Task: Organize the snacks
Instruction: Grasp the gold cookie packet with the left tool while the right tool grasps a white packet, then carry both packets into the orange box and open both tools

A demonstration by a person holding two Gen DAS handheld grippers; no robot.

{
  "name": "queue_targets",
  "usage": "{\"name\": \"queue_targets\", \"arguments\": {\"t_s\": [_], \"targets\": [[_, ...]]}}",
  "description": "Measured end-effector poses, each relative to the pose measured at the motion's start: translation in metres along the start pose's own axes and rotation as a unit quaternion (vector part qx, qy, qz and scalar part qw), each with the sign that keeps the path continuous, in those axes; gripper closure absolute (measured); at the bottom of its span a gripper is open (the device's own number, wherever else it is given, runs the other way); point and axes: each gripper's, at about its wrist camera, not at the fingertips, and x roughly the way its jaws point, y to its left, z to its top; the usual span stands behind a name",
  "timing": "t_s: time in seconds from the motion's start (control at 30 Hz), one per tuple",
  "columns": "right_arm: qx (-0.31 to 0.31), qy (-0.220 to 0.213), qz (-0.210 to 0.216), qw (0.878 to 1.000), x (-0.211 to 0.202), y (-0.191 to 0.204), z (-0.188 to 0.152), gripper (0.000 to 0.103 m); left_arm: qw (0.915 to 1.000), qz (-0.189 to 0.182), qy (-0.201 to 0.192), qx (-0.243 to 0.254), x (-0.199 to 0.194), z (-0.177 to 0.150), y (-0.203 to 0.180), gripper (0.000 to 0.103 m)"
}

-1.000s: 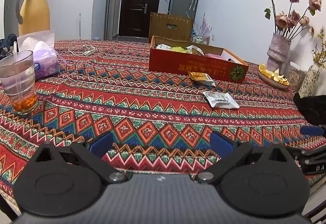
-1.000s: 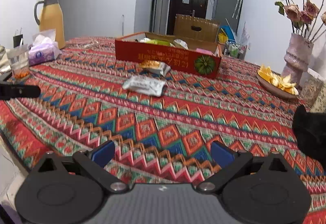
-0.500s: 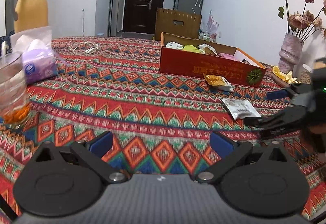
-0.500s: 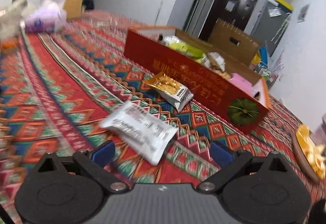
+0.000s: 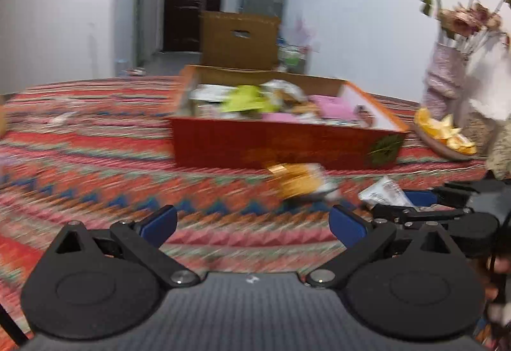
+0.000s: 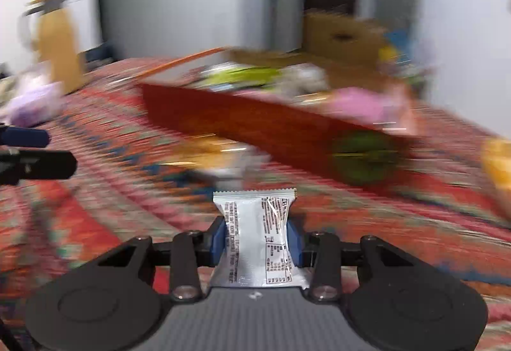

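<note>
Moved: right gripper [image 6: 257, 242] has clamped its blue pads on the white snack packet [image 6: 257, 232], which lay flat on the patterned cloth [image 5: 95, 159] earlier.
Left gripper [image 5: 252, 223]: jaws wide apart, nothing between them.
Loose snacks: 1 gold packet [image 5: 297, 181] on the cloth, just before the box.
Boxes: 1 red snack box [image 5: 271, 143], filled with snacks.
Change: both views now nearer the box, blurred.
</note>
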Motion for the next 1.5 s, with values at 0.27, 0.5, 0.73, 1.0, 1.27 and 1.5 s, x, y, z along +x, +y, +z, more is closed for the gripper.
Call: {"name": "queue_targets", "arguments": {"t_s": [0.27, 0.5, 0.73, 1.0, 1.27, 1.5], "targets": [[0.163, -0.065, -0.078, 0.981, -0.034, -0.078, -0.018, 0.064, 0.9983, 0.021, 0.052, 0.014, 0.107, 0.022, -0.054, 0.000], [0.141, -0.059, -0.063, 0.986, -0.031, -0.074, -0.018, 0.064, 0.9975, 0.024, 0.043, 0.051, 0.116, 0.018, -0.064, 0.047], [0.127, -0.050, -0.062, 0.989, -0.023, -0.061, -0.013, 0.064, 0.9973, -0.007, 0.054, 0.050, 0.068, 0.004, -0.060, 0.055], [0.073, -0.023, -0.039, 0.996, -0.010, -0.028, -0.014, 0.064, 0.9996, -0.007, 0.011, -0.025, -0.048, -0.028, -0.021, 0.055], [0.045, -0.014, 0.040, 0.998, -0.085, 0.049, -0.055, 0.064, 0.9994, 0.005, -0.014, -0.031, -0.123, -0.064, 0.006, 0.055], [0.090, 0.003, 0.049, 0.995, -0.140, 0.081, -0.099, 0.064, 0.9990, -0.027, -0.004, -0.034, -0.133, -0.081, 0.009, 0.055]]}}
